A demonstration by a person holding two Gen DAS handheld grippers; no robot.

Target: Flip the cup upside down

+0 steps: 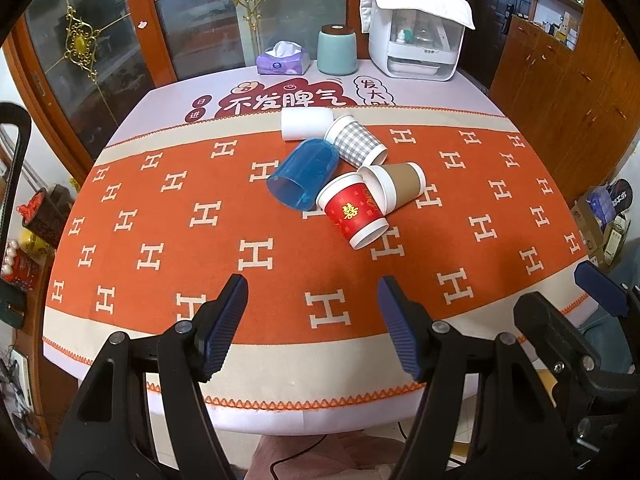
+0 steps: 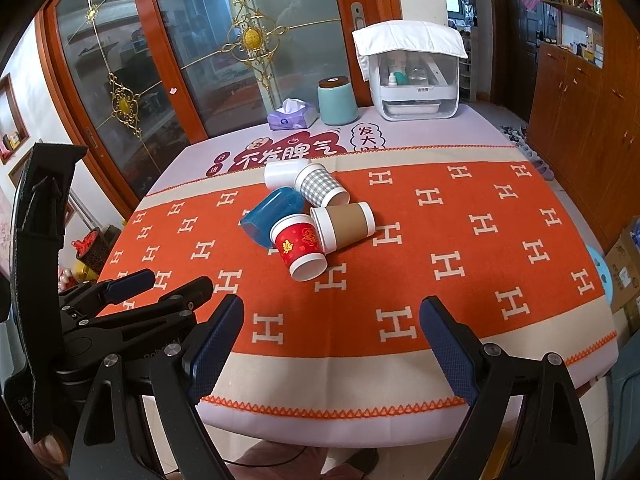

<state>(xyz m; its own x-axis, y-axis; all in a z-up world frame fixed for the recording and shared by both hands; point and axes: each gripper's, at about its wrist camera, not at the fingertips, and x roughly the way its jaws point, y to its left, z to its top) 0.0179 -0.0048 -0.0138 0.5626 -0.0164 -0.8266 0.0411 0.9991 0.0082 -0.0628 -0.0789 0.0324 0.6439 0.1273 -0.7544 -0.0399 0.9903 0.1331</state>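
Note:
Several cups lie on their sides in a cluster mid-table: a red paper cup (image 1: 354, 210) (image 2: 298, 246) nearest, a brown cup (image 1: 396, 184) (image 2: 344, 224), a grey checked cup (image 1: 354, 142) (image 2: 318, 186), a blue plastic cup (image 1: 304, 174) (image 2: 270, 214) and a white cup (image 1: 306, 124) (image 2: 280, 174). My left gripper (image 1: 312, 304) is open and empty above the table's near edge, well short of the cups. My right gripper (image 2: 332, 320) is open and empty, also near the front edge. The right gripper shows at the right of the left wrist view (image 1: 600, 292); the left gripper shows at the left of the right wrist view (image 2: 136, 284).
An orange H-patterned cloth (image 1: 160, 240) (image 2: 480, 248) covers the table. At the back stand a tissue box (image 1: 284, 58) (image 2: 294, 116), a teal canister (image 1: 337, 50) (image 2: 337, 102) and a white appliance (image 1: 416, 28) (image 2: 412, 76). Glass doors lie behind, wooden cabinets to the right.

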